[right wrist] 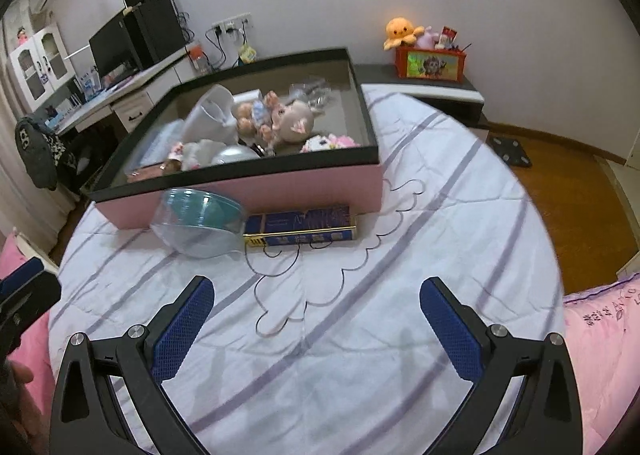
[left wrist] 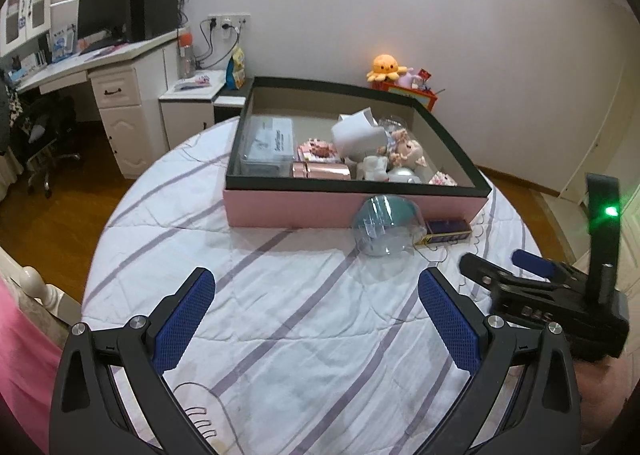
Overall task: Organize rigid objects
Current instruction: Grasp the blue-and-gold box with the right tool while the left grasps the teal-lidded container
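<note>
Right wrist view shows both claws, left claw [left wrist: 316, 291] and right claw [right wrist: 316, 299], wide and empty; at 11 o'clock the clear dome [right wrist: 198, 221] could skid off the blue box [right wrist: 300, 229] if pinched carelessly.

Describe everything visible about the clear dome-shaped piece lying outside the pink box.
The clear dome looks like thin transparent plastic, a half-sphere with a teal insert showing through it. It lies tilted on the striped sheet, against the pink box front wall, beside the blue and gold book-like box, apparently touching its end. Neither gripper touches it.
</note>
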